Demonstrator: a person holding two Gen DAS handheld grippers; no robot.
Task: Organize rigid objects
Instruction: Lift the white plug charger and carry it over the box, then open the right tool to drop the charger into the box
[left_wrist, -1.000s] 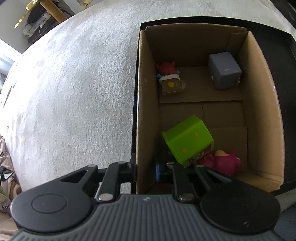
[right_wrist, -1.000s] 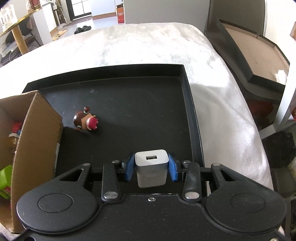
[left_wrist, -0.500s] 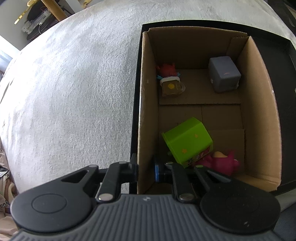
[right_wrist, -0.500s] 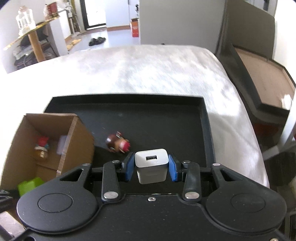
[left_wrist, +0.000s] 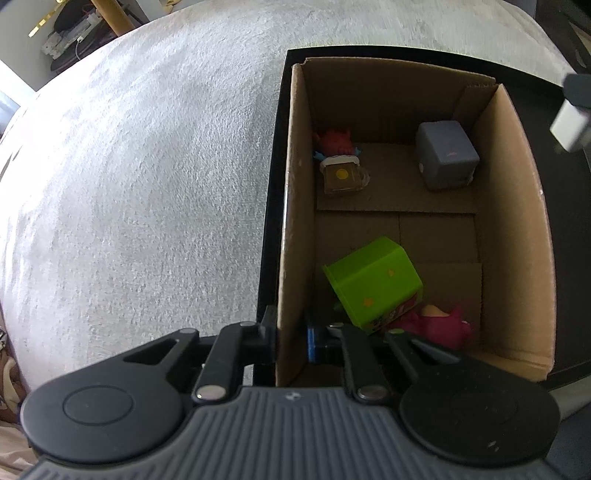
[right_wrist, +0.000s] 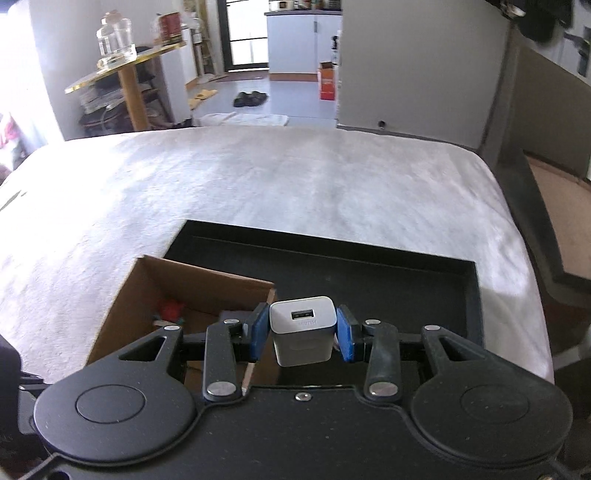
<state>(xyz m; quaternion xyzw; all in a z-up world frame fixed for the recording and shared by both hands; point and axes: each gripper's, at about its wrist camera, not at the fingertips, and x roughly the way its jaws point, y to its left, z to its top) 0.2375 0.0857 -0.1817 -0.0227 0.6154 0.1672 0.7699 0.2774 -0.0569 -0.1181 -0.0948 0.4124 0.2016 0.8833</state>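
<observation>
Fingers of the right gripper (right_wrist: 300, 332) clamp a white USB charger (right_wrist: 302, 328) above the cardboard box (left_wrist: 517, 221); left gripper (left_wrist: 290, 334) pinches the box wall. Charger seems light, stiff, smooth-sided, so flat faces are best hold.

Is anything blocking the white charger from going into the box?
Nothing visible does. The charger sits in the right gripper above the box's right wall; the box is open-topped, with bare floor between the toys.
</observation>
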